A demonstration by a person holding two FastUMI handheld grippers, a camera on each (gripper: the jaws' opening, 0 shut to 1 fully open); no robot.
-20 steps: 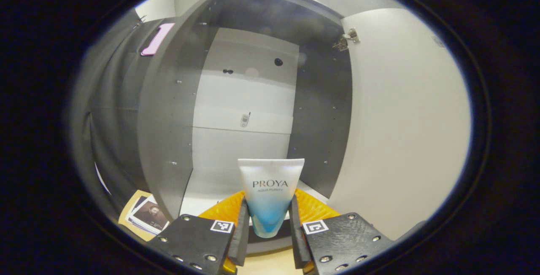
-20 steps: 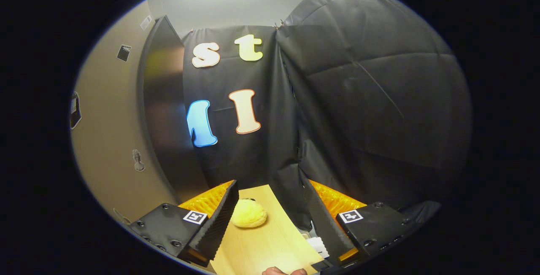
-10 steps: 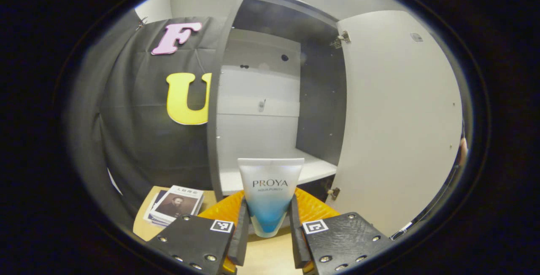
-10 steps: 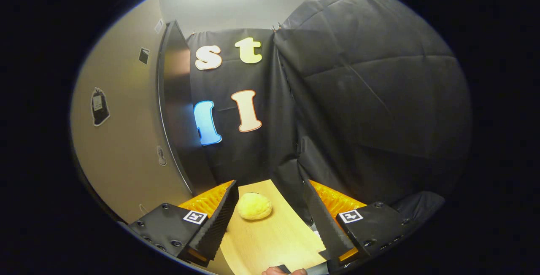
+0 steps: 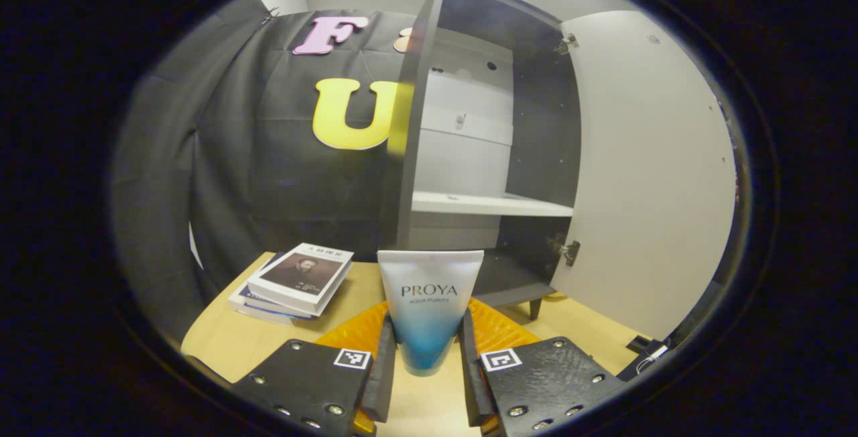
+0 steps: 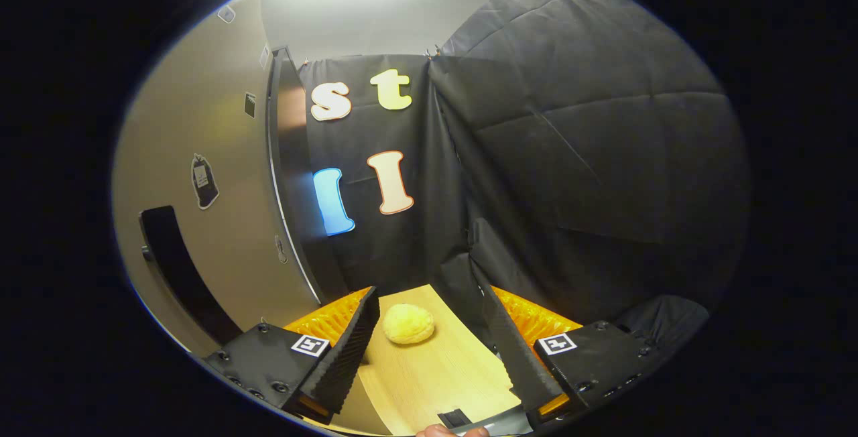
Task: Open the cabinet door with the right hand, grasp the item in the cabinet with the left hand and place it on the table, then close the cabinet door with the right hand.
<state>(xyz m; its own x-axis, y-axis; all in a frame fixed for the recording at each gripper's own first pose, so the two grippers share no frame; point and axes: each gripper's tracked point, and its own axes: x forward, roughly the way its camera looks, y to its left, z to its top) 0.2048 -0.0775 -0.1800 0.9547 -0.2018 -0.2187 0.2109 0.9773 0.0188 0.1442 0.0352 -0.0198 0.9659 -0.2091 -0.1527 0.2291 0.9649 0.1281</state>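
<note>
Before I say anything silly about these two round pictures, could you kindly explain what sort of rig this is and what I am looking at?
There is no robot here: a person holds a two-finger tool in each hand, and a fisheye camera rides on each, looking forward past its jaws.

In the left gripper view, the left gripper has its jaws closed on a white and blue tube, held upright above the wooden table. Behind stands the cabinet with its door swung open; its shelves look bare. A stack of books lies on the table to the left.

In the right gripper view, the right gripper is open and holds nothing. Ahead of it a yellow puffy ball rests on the table, and the pale door with a dark handle stands at the left.
</note>
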